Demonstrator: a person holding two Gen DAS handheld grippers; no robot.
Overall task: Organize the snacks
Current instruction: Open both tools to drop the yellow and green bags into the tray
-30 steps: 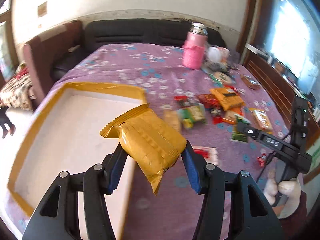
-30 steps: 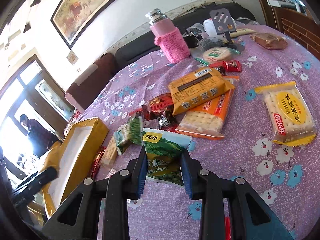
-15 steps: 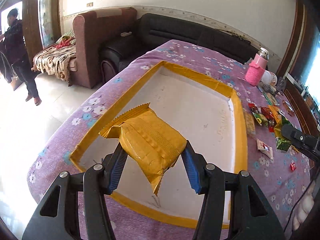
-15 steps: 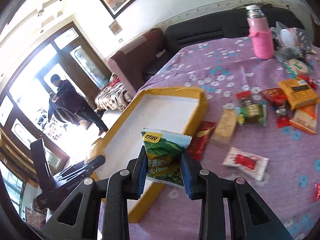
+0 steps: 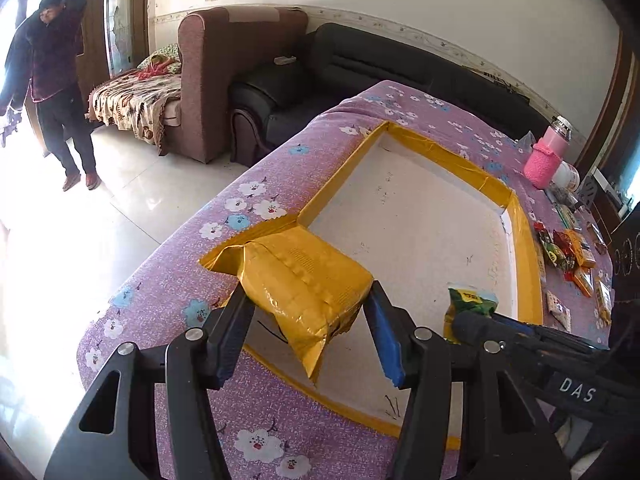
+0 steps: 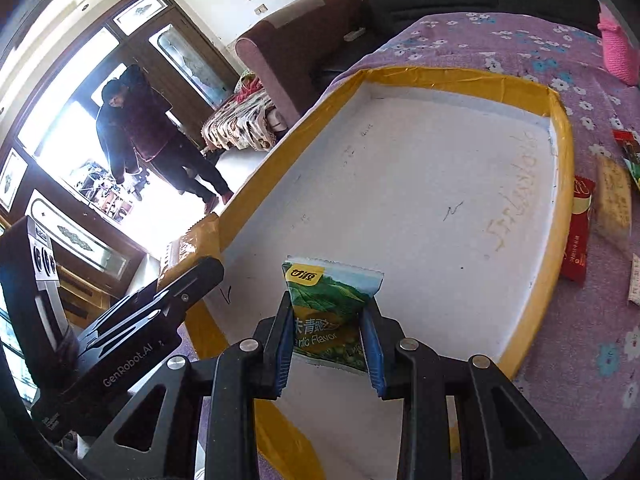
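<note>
the white tray [image 5: 404, 216] with its yellow taped rim looks bare in both views, so by my reading nothing has been sorted yet. on the left, the left gripper [image 5: 306, 312] is clamped on a puffy yellow snack bag [image 5: 304, 276], held over the tray's near left corner. to its right, the right gripper [image 6: 328, 340] is clamped on a green pea packet [image 6: 330, 304], which hangs above the tray's near floor. both bags seem about ready to be released. further right, a scatter of loose snacks [image 5: 568, 252] lies on the purple floral cloth [image 5: 256, 196] beside the tray, waiting to be brought over.
</note>
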